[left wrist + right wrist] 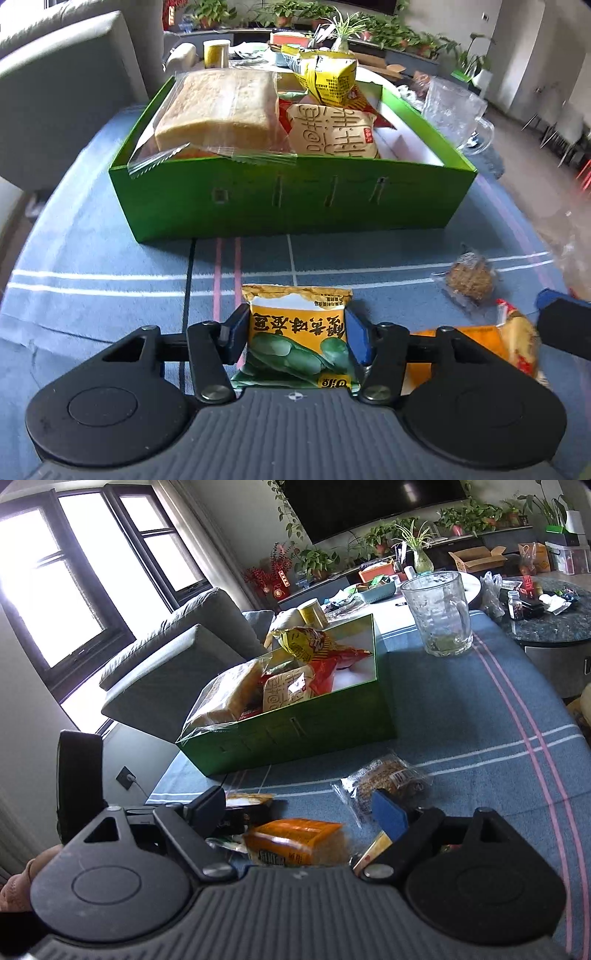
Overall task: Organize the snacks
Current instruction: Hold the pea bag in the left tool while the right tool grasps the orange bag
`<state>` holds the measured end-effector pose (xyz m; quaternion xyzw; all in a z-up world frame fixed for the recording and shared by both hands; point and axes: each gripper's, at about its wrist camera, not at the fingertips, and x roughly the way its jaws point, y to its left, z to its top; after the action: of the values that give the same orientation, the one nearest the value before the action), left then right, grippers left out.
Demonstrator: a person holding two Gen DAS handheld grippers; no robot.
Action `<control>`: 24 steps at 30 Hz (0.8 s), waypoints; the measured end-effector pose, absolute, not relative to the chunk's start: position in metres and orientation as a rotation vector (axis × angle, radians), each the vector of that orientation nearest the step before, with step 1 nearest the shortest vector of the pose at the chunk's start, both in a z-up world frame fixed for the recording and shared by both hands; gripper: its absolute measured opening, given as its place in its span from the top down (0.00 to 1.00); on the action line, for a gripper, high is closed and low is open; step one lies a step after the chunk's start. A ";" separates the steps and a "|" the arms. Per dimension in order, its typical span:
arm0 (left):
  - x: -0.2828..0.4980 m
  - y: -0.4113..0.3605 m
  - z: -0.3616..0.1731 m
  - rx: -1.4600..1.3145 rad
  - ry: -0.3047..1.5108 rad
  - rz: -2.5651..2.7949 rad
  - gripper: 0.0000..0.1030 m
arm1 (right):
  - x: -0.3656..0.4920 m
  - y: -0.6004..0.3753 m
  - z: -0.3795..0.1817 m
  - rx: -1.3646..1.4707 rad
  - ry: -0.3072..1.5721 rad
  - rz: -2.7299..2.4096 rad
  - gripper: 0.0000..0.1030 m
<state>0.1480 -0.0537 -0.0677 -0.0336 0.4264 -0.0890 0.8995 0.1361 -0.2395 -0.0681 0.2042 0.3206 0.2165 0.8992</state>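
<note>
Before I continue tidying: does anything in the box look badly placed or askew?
Yes. The wrapped bread lies tilted in the green box, its clear wrapper hanging over the front wall. The yellow packet stands on top of the pile, above the rim.

Glossy green cardboard box [295, 199] on matt woven tablecloth [92, 258].

Upside-down Chinese characters on yellow-green snack packet [297, 332], illegible.
</note>
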 end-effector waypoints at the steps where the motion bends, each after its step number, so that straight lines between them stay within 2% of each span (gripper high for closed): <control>1: 0.146 -0.051 -0.067 -0.075 0.880 -0.192 0.51 | 0.136 -0.239 -0.068 0.424 0.664 0.447 0.24; 18: 0.118 -0.026 -0.031 -0.059 0.732 -0.268 0.51 | 0.137 -0.238 -0.068 0.412 0.671 0.441 0.24; 24: 0.115 -0.017 -0.037 -0.074 0.746 -0.261 0.51 | 0.136 -0.234 -0.071 0.276 0.721 0.458 0.24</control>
<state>0.1147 -0.0171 -0.0371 -0.0363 0.3633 -0.1270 0.9223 0.1356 -0.2339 -0.0712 0.1336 0.3486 0.2216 0.9009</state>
